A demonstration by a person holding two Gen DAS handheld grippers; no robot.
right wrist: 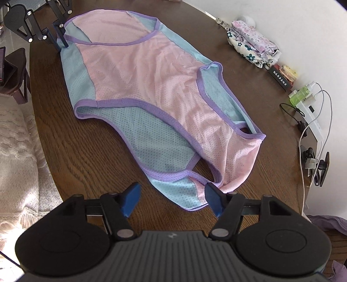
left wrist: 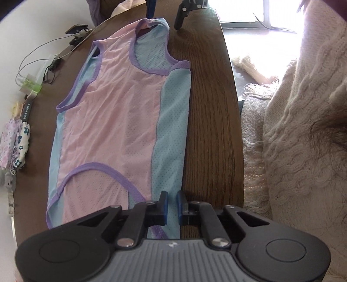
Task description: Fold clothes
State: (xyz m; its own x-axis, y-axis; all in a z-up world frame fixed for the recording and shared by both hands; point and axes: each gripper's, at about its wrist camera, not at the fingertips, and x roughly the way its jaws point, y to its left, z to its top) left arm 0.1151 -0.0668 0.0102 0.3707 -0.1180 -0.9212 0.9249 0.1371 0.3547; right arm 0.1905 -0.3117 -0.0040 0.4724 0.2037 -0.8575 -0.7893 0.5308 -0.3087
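A sleeveless mesh top (left wrist: 121, 121) in pink and light blue with purple trim lies flat on the brown wooden table (left wrist: 208, 112). My left gripper (left wrist: 172, 206) is at the top's hem corner, its blue pads nearly together with the blue fabric pinched between them. From the right wrist view the left gripper (right wrist: 61, 41) sits at the far hem corner of the top (right wrist: 151, 91). My right gripper (right wrist: 173, 199) is open wide, its pads either side of the near shoulder strap. In the left wrist view the right gripper (left wrist: 166, 15) straddles that shoulder end.
Folded floral clothes (right wrist: 251, 41) sit at the table's wall side, with small boxes, a green bottle (right wrist: 300, 95), a white power strip (right wrist: 312, 119) and cables (right wrist: 305, 151). A cream knit fabric (left wrist: 303, 130) lies past the table's other edge.
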